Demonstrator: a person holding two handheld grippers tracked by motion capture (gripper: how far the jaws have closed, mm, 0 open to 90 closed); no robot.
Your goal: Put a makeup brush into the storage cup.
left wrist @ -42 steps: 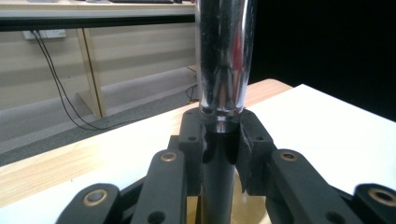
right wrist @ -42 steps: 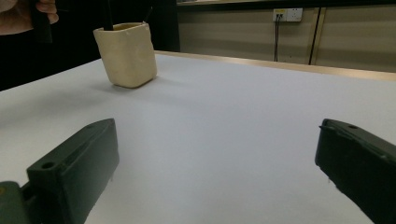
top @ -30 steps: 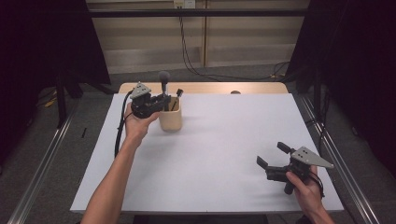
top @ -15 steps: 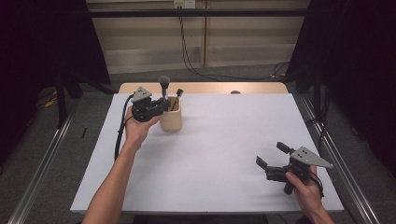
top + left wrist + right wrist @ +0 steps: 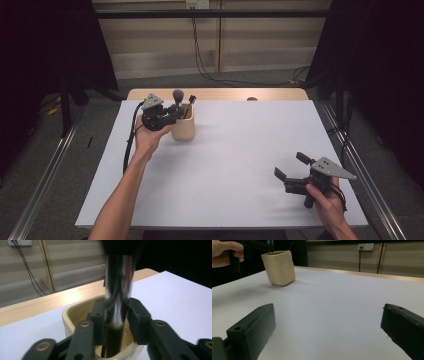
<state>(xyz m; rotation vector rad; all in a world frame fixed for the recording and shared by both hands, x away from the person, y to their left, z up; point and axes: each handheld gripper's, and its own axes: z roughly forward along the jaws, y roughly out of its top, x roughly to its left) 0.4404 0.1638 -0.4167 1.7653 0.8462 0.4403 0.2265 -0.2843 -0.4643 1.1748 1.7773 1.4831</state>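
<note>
Here, shiny metal utensil upright in cream holder, long axis vertical.

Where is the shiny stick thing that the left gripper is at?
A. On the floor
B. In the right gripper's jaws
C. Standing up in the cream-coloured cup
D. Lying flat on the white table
C: the shiny handle stands upright in the cream cup, between the left gripper jaws.
</note>
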